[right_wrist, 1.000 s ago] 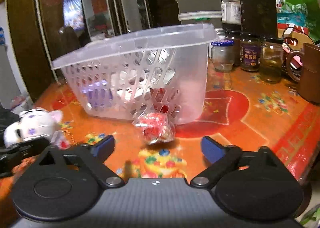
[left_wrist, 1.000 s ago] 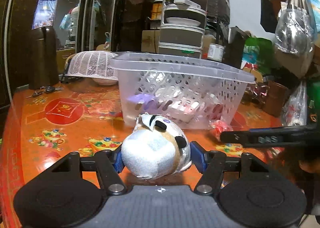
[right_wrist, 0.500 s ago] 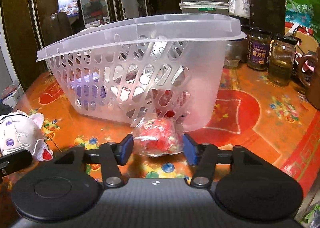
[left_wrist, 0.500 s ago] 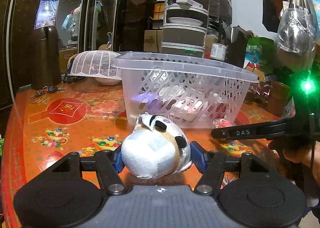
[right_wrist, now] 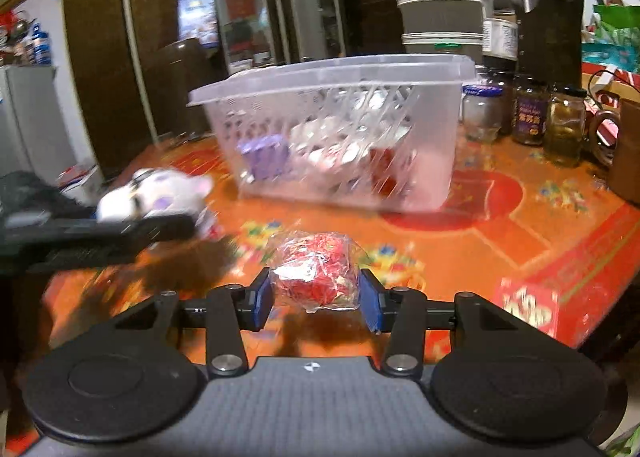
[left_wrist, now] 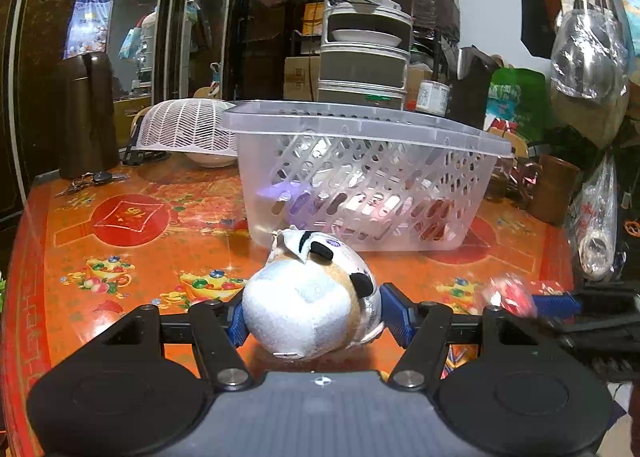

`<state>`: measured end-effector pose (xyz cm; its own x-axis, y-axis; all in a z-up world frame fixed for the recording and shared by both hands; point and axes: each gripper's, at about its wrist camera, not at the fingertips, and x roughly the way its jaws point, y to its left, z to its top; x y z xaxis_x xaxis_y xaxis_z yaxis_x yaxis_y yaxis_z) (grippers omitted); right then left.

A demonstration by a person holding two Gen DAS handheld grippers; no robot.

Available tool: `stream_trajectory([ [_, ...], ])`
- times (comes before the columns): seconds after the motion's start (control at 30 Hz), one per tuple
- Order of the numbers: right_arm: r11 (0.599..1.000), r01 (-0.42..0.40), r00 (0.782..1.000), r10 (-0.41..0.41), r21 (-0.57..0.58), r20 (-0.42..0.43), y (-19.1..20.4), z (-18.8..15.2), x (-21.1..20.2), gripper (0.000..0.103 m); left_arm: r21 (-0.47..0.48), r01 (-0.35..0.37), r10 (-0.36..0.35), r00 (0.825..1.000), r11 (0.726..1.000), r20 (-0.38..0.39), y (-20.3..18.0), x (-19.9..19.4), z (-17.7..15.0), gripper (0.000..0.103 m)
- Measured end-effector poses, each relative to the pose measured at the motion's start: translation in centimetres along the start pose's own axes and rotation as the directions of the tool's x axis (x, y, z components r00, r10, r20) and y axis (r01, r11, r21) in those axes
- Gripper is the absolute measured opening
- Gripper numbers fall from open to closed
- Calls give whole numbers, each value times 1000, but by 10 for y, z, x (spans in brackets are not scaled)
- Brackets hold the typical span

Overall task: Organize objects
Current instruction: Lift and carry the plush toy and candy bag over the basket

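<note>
My left gripper [left_wrist: 314, 321] is shut on a white plush toy [left_wrist: 308, 297] with black and tan patches, held in front of the clear plastic basket [left_wrist: 360, 173]. My right gripper [right_wrist: 316, 297] is shut on a clear packet of red sweets [right_wrist: 316, 273] and holds it above the table, some way before the basket [right_wrist: 336, 137]. The basket holds a purple box [right_wrist: 264, 155] and other items. The plush also shows in the right wrist view [right_wrist: 156, 193]. The red packet also shows in the left wrist view [left_wrist: 508, 295].
The orange patterned table [left_wrist: 132, 217] carries a white mesh cover [left_wrist: 184, 125], a brown flask [left_wrist: 86, 113] and keys [left_wrist: 92, 179] at the back left. Glass jars [right_wrist: 532, 113] and a brown mug [right_wrist: 624, 145] stand right of the basket. A red box [right_wrist: 528, 305] lies near the right edge.
My right gripper closed on the red packet, lifted it and drew back from the basket. My left gripper kept hold of the plush, nearly still.
</note>
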<state>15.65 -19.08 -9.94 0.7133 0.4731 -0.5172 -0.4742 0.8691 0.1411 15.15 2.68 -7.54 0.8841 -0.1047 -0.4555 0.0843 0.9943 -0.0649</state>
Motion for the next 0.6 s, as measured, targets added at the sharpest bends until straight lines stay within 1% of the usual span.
stream_trajectory([
  [0.1,999,-28,1000,28,14,11,-7,-5,-13,48,13,7,-7,1000,1000,0,-4,-2,1,67],
  [0.17,999,-41,999,40,30,22,-13,-3,-21,48,13,36,-36,999,999,-7,-6,-7,5,67],
  [0.3,997,-75,994,72,26,84,-21,17,-42,48,27,55,-55,998,998,6,-7,-24,28,67],
  [0.37,997,-76,989,75,5,126,-20,33,-52,48,22,70,-70,997,997,20,-5,-33,46,67],
  [0.47,997,-57,983,63,-43,171,-16,67,-61,48,32,81,-83,996,996,46,-5,-43,78,67],
  [0.57,998,-24,978,36,-61,207,-18,102,-59,48,45,82,-85,993,996,77,-8,-45,114,67],
  [0.6,998,-27,977,39,-56,211,-21,116,-56,48,39,84,-87,993,996,81,-8,-42,127,67],
])
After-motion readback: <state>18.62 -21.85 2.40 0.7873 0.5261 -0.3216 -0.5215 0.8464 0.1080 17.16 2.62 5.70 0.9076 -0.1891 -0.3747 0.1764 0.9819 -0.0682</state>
